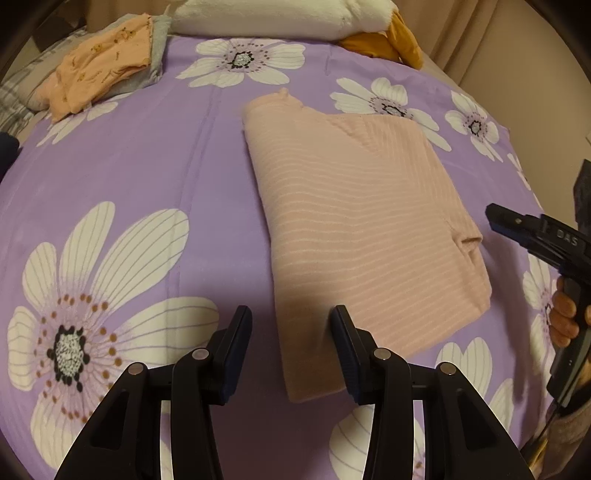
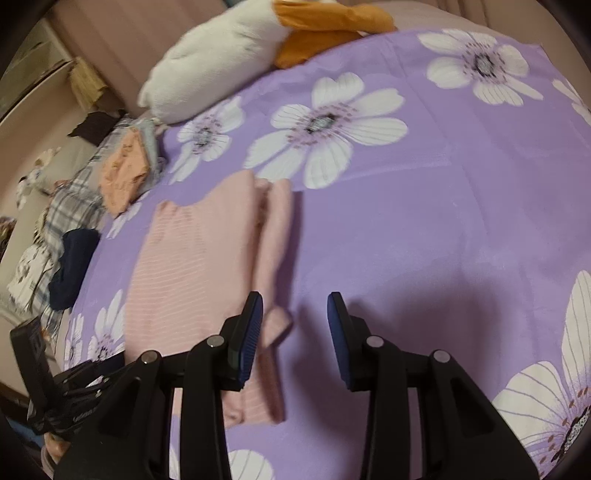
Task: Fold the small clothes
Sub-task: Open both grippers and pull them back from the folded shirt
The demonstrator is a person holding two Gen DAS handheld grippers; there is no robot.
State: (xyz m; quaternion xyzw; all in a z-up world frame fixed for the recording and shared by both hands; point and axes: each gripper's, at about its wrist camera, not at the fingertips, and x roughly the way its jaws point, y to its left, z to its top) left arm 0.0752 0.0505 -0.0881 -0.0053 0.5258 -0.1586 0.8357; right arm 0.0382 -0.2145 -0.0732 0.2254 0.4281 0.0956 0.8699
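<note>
A pink striped garment (image 1: pixel 362 229) lies folded into a rectangle on the purple flowered bedspread (image 1: pixel 147 177). My left gripper (image 1: pixel 291 347) is open and empty, just above the garment's near left corner. My right gripper (image 2: pixel 295 332) is open and empty, hovering over the bedspread at the garment's right edge (image 2: pixel 207 266); it also shows in the left wrist view (image 1: pixel 517 225) at the far right, held by a hand. The left gripper shows at the lower left of the right wrist view (image 2: pixel 55 387).
A folded orange garment on a grey one (image 1: pixel 99 70) lies at the back left. A white and orange plush toy (image 1: pixel 295 18) lies at the head of the bed. A dark blue cloth (image 2: pixel 74 266) and plaid fabric (image 2: pixel 70 203) lie at the bed's left side.
</note>
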